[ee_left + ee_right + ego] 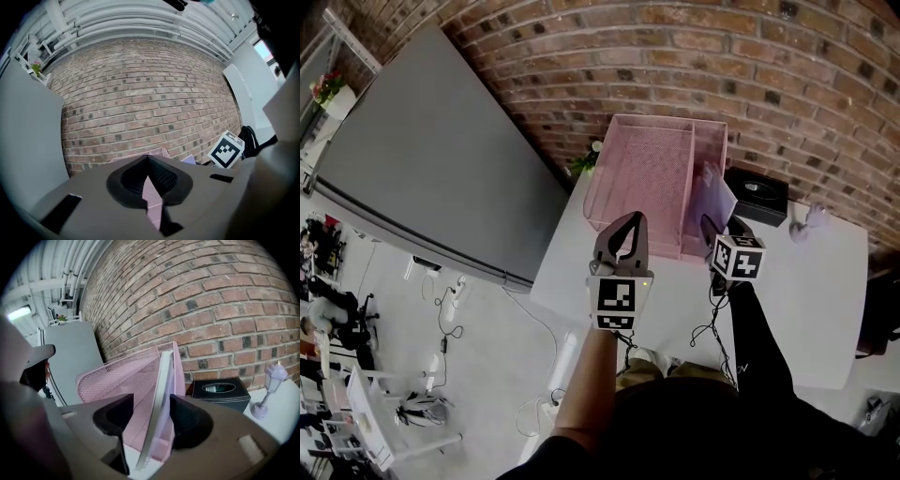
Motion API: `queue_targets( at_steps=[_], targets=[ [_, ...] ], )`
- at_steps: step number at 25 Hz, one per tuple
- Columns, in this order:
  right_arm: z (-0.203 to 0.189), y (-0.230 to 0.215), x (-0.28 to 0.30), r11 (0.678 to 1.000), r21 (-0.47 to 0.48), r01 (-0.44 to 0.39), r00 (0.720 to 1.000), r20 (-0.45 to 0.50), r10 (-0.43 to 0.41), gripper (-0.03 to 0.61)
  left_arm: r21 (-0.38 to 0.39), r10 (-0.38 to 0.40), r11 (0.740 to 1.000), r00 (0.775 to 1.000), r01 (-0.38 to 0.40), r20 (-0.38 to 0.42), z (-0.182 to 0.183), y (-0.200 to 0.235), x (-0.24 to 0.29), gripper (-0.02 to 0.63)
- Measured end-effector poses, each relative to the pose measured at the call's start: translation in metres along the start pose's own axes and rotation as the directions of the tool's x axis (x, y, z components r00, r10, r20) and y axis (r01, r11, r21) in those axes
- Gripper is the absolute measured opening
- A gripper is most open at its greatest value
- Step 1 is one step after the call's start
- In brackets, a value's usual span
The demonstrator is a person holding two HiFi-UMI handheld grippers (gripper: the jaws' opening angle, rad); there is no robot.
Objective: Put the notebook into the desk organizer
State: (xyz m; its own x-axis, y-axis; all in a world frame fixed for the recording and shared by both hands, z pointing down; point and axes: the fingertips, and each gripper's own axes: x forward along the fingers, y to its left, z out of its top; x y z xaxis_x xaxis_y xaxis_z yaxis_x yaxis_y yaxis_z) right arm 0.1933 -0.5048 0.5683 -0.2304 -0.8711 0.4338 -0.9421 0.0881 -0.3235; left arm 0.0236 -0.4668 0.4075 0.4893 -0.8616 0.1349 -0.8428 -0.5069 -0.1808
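A pink mesh desk organizer (pixel 661 120) stands on the white table (pixel 825 300) against the brick wall. The lavender notebook (pixel 719 195) stands on edge in its narrow right compartment. In the right gripper view the notebook (pixel 159 404) runs upright between the jaws of my right gripper (pixel 151 401). The left pad stands clear of it and the right pad is close beside it, so this gripper (pixel 724 225) is open. My left gripper (pixel 630 220) hovers in front of the organizer's wide left tray, tips together and holding nothing. Through its jaws (pixel 149 158) a strip of the pink organizer (pixel 153 197) shows.
A black tissue box (pixel 757 192) sits right of the organizer, with a small lavender lamp (pixel 806 223) beyond it. A large grey panel (pixel 422 159) leans left of the table. A small plant (pixel 584 161) stands at the table's back left corner. Cables lie on the floor.
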Motion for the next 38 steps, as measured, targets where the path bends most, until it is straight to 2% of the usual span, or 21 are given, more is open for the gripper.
queue_targets(
  at_steps=[9, 16, 28, 38],
  targets=[
    [0.003, 0.004, -0.028, 1.000, -0.012, 0.006, 0.999, 0.040, -0.006, 0.232, -0.002, -0.022, 1.000, 0.999, 0.022, 0.033, 0.011, -0.011, -0.019, 0.008],
    [0.007, 0.002, -0.064, 0.998, -0.026, 0.056, 0.995, 0.088, -0.054, 0.232, -0.004, -0.059, 0.998, 0.996, 0.060, 0.068, 0.022, -0.018, -0.035, 0.008],
    [0.013, 0.027, -0.157, 0.991, -0.040, 0.130, 0.963, 0.244, -0.116, 0.232, -0.039, -0.142, 0.989, 0.988, 0.144, 0.064, 0.023, -0.024, -0.077, 0.008],
    [0.014, 0.078, -0.219, 0.965, -0.176, 0.195, 0.935, 0.330, -0.129, 0.230, -0.022, -0.205, 0.978, 0.974, 0.208, 0.099, 0.033, -0.022, -0.118, 0.008]
  ],
)
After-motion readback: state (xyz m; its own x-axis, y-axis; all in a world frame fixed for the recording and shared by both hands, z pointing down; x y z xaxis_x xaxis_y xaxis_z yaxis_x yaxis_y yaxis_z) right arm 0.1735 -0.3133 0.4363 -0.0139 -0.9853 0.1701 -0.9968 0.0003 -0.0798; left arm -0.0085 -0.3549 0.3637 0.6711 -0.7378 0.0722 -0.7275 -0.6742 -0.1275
